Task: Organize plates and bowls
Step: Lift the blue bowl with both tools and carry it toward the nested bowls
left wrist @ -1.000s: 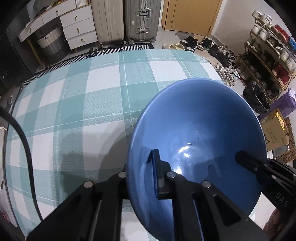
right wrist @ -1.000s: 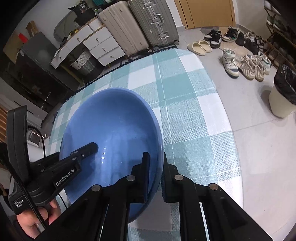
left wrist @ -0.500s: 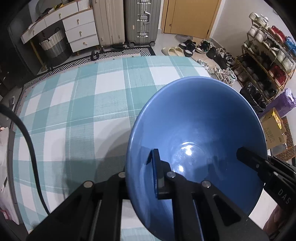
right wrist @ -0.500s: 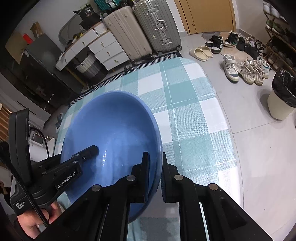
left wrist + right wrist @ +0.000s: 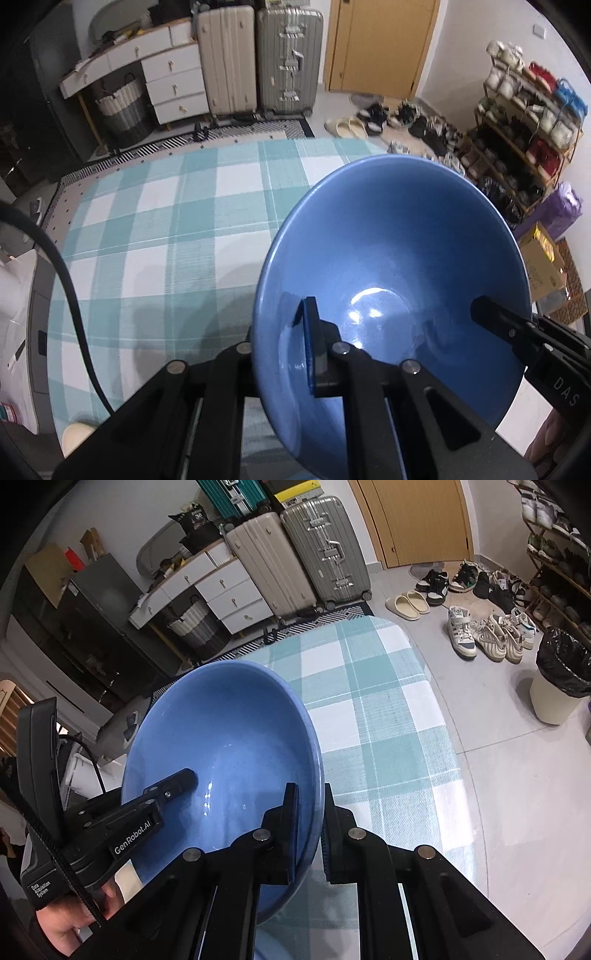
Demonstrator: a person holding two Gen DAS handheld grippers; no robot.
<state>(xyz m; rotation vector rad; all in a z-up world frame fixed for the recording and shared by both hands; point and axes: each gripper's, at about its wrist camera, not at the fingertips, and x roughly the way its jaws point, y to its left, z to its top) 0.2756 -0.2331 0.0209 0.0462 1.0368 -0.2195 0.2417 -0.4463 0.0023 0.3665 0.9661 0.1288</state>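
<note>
Left wrist view: blue bowl [image 5: 399,258] fills lower right of frame, held tilted above the table [image 5: 177,221], which has a teal-and-white check cloth. Left gripper [image 5: 284,343] jaws clamped on the bowl's near-left rim, one finger inside the bowl, the other outside under the wall. Right gripper [image 5: 517,339] comes in from the right edge, its finger tip lying inside the bowl by the right rim; "DAS" lettering on its body. Bright glare spot at the bowl's bottom. Black cable [image 5: 70,291] curves down the left side over the cloth. Beyond the table's far edge: two suitcases [image 5: 258,62], white drawers [image 5: 173,85], a striped basket [image 5: 122,107] left of the drawers, a wooden door [image 5: 380,44]. Right of the bowl: shoe rack [image 5: 524,129] and shoes on the floor.

Right wrist view: bowl [image 5: 229,746] at centre left, tilted, over the table's [image 5: 388,738] left part. Right gripper [image 5: 310,819] jaws clamped on the bowl's right rim, one finger inside, one outside. Left gripper [image 5: 162,797] reaches in from lower left, one finger inside the bowl, the other hidden behind the wall; "GenRobot.AI" printed on it. Part of a hand [image 5: 70,919] shows below it. Bowl is held off the cloth by both grippers, opposite rims. Right of the table: sneakers [image 5: 487,635] on the floor, a bin [image 5: 557,679] with black liner. Suitcases [image 5: 299,557] and drawers [image 5: 214,590] beyond the table's far end.
</note>
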